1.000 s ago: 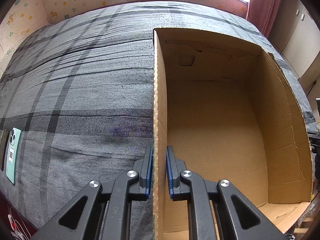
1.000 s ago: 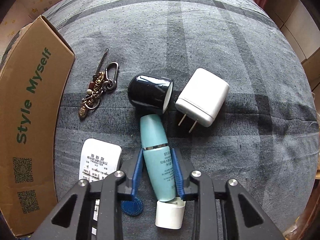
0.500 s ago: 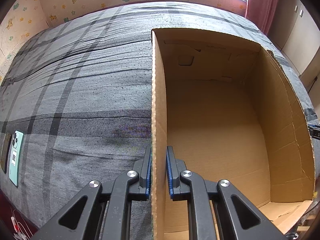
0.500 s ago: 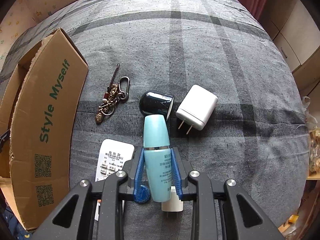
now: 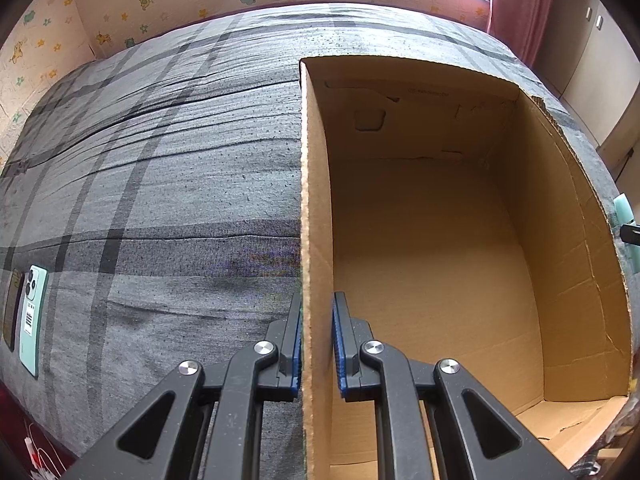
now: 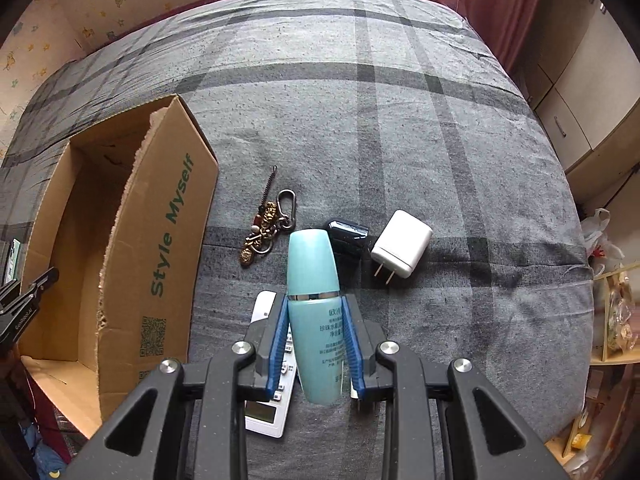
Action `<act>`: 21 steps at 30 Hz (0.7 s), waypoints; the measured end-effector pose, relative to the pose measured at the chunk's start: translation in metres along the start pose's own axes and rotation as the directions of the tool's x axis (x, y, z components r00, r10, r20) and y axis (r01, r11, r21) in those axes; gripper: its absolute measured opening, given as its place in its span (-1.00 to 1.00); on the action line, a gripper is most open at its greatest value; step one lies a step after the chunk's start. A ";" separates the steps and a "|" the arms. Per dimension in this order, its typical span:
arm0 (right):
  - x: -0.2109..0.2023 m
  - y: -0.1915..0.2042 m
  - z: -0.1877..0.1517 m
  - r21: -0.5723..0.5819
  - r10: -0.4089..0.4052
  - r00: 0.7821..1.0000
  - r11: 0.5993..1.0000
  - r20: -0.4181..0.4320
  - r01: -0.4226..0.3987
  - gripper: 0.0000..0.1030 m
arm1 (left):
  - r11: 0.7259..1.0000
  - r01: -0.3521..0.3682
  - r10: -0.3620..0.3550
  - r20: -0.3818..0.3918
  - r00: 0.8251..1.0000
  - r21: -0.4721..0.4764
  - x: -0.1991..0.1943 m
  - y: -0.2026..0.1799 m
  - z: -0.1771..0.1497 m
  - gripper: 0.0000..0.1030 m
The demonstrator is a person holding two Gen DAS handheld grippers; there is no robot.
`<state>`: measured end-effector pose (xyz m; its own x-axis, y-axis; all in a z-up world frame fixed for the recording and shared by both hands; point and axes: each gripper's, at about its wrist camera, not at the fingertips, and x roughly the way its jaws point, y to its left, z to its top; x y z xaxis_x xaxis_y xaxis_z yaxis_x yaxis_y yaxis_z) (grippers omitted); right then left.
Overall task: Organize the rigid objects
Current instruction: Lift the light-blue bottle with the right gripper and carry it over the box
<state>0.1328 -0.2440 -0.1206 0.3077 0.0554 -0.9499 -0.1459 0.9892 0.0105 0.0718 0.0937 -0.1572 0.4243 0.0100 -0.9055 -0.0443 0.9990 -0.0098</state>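
My right gripper [image 6: 315, 316] is shut on a teal bottle [image 6: 314, 280], held up above the grey plaid bed. Below it lie a keychain [image 6: 268, 228], a black cap [image 6: 347, 234], a white charger plug [image 6: 401, 243] and a white remote [image 6: 269, 364], partly hidden by the fingers. The open cardboard box [image 6: 132, 248] stands to the left. My left gripper [image 5: 317, 340] is shut on the box's left wall [image 5: 314, 208]; the box inside shows bare cardboard. The teal bottle's tip [image 5: 624, 210] peeks past the box's right wall.
A mint-green phone [image 5: 32, 316] and a dark phone [image 5: 11, 312] lie near the bed's left edge. Wallpapered walls run behind the bed, a red curtain [image 6: 496, 8] and cabinets [image 6: 592, 92] stand at the right. Bags [image 6: 600, 236] sit past the bed's right edge.
My right gripper has risen with the teal bottle, so the items on the bed look smaller and more of the box shows. The left gripper has kept its hold on the box wall.
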 end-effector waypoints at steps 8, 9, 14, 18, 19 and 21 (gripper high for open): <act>-0.018 0.031 0.011 -0.054 0.006 0.999 0.999 0.037 -0.004 -0.46 | 1.000 -0.001 0.001 0.002 1.000 0.003 0.001 0.000 0.000 -0.74; -0.020 0.035 0.012 -0.059 0.006 0.999 0.998 0.040 -0.004 -0.46 | 1.000 -0.001 0.001 0.002 1.000 0.003 0.001 0.000 0.001 -0.74; -0.030 0.054 0.018 -0.089 0.023 0.998 0.996 0.059 -0.018 -0.46 | 1.000 -0.002 0.002 0.001 1.000 0.004 0.001 0.000 0.000 -0.74; -0.038 0.072 0.022 -0.116 0.043 0.996 0.993 0.073 -0.034 -0.46 | 1.000 -0.001 0.001 0.001 1.000 0.000 0.001 -0.001 0.001 -0.74; -0.039 0.077 0.024 -0.123 0.049 0.996 0.992 0.076 -0.039 -0.46 | 1.000 -0.001 0.001 0.000 1.000 0.000 0.001 -0.001 0.001 -0.74; -0.040 0.087 0.027 -0.136 0.062 0.995 0.989 0.078 -0.051 -0.45 | 1.000 0.000 0.000 0.000 1.000 0.000 0.001 0.000 0.000 -0.74</act>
<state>0.1327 -0.1568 -0.0730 0.3708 0.1272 -0.9200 -0.2881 0.9575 0.0163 0.0724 0.0935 -0.1576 0.4244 0.0102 -0.9054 -0.0444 0.9990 -0.0096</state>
